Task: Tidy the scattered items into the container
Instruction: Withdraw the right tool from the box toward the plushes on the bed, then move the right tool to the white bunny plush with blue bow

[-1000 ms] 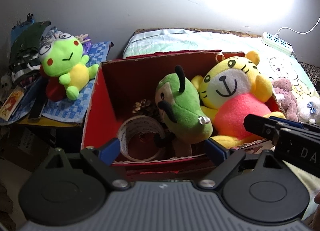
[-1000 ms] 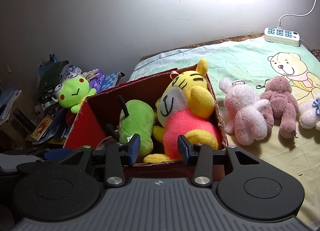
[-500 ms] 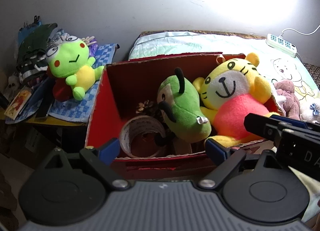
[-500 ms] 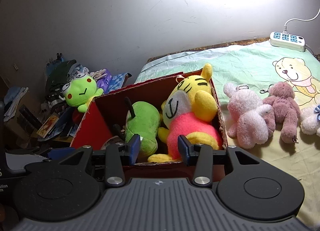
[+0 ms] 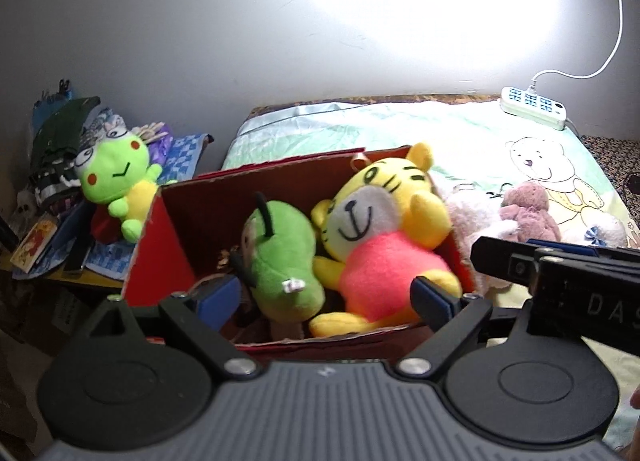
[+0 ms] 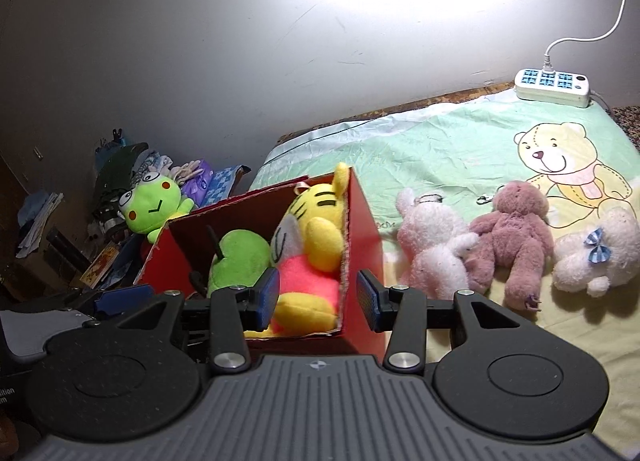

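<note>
The left gripper point(image 5: 326, 295) hangs spread wide and empty above the near rim of the red box point(image 6: 362, 237). The right gripper point(image 6: 318, 299) is opening, nothing between its jaws. Beyond the box's right wall lie the pink bunny point(image 6: 434, 249), mauve bear point(image 6: 514, 237) and white plush point(image 6: 596, 253). The yellow tiger point(image 5: 384, 237) crowds the box; adding another toy could spill over.

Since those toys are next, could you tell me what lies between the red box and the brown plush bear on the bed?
A pale pink plush rabbit lies between the red box and the brown plush bear, touching the bear; the right wrist view shows it.
</note>
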